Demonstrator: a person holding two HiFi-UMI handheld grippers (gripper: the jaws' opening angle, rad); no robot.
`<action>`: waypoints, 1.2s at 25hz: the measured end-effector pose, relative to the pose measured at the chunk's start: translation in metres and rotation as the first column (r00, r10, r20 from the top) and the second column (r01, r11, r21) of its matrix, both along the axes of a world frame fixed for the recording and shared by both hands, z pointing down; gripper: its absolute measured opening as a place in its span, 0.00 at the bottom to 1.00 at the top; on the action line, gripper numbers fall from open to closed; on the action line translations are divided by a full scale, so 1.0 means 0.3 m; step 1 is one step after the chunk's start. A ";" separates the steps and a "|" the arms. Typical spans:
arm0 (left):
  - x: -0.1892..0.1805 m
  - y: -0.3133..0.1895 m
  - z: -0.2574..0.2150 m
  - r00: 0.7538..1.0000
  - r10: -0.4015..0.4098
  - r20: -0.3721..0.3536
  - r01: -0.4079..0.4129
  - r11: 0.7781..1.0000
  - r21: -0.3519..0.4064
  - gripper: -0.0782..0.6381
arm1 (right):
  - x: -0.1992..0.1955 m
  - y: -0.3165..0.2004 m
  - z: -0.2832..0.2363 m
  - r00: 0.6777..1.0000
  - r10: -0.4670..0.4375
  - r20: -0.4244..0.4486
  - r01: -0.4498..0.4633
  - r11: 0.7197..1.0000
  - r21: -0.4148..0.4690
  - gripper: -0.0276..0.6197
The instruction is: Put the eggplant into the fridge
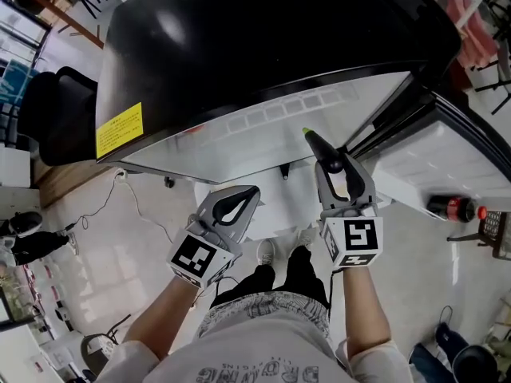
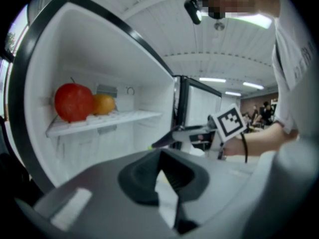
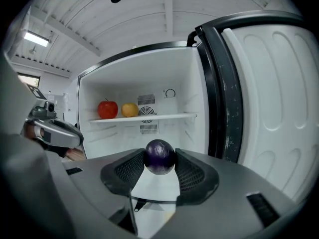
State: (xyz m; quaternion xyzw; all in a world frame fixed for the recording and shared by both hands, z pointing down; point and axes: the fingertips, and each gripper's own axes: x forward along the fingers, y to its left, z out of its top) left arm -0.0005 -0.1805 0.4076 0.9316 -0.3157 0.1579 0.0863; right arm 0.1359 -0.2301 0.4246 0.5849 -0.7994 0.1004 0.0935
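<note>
Two fruits, a red apple [image 3: 107, 109] and a yellow fruit [image 3: 129, 109], sit side by side on the shelf [image 3: 169, 116] of the fridge [image 3: 192, 91]. Only my gripper views show them; the head view gives just the fridge's black top. My right gripper [image 3: 160, 169] has its jaws clamped on the eggplant [image 3: 159, 156], in front of the open fridge. My left gripper [image 2: 160, 169] has its jaws closed on nothing. A yellow label [image 1: 119, 129] on the fridge top carries print too small to read.
</note>
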 end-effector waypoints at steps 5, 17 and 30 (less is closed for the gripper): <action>-0.007 -0.034 0.046 1.000 -0.021 0.019 0.022 1.000 -0.021 0.12 | -0.010 -0.079 0.068 1.000 0.009 -0.023 -0.008 1.000 0.020 0.33; -0.023 -0.056 0.119 0.998 -0.029 0.057 0.032 0.998 -0.048 0.12 | -0.011 -0.218 0.200 0.997 0.069 -0.045 -0.066 0.996 0.065 0.33; -0.050 -0.022 0.187 0.998 -0.024 0.063 0.030 0.996 -0.088 0.12 | -0.031 -0.334 0.295 0.983 0.150 -0.107 -0.139 0.985 0.098 0.33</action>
